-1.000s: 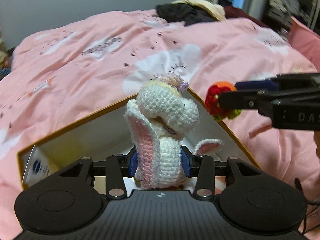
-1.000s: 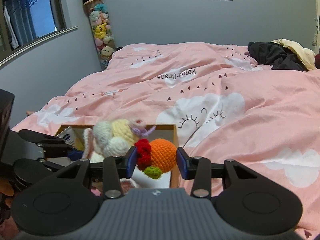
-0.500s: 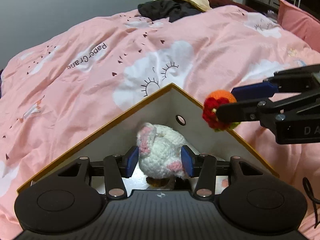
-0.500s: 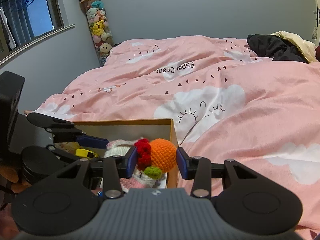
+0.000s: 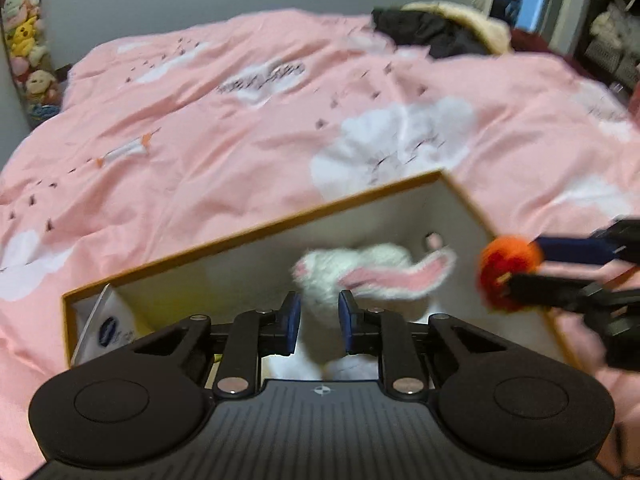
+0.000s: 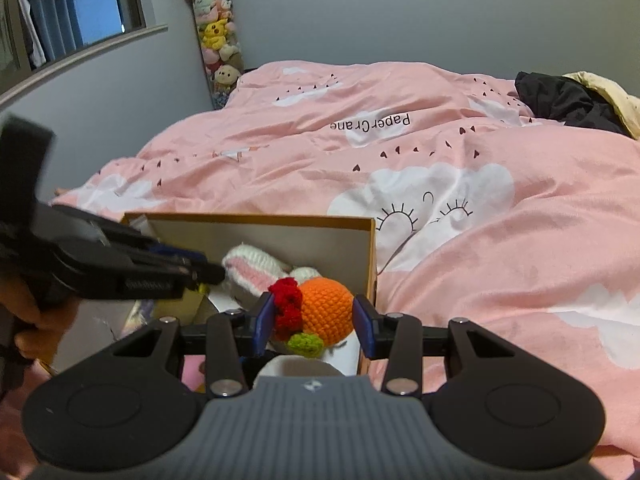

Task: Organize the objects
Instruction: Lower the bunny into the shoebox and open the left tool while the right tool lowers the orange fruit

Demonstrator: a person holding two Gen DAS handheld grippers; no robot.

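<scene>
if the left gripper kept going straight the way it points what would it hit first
Most likely the white crochet rabbit lying in the cardboard box, just beyond the left gripper; the box's inner wall comes after. Blur makes depth uncertain.

— What's the room like from where you sit?

— I see a bed under a pink duvet with white clouds. Grey wall behind it, and a window on the left showing blue dusk.

— Anything else?

— A tall tube of plush toys in the corner, dark clothes heaped at the far side, and shelves in a dim doorway. I get indoor light only.
</scene>
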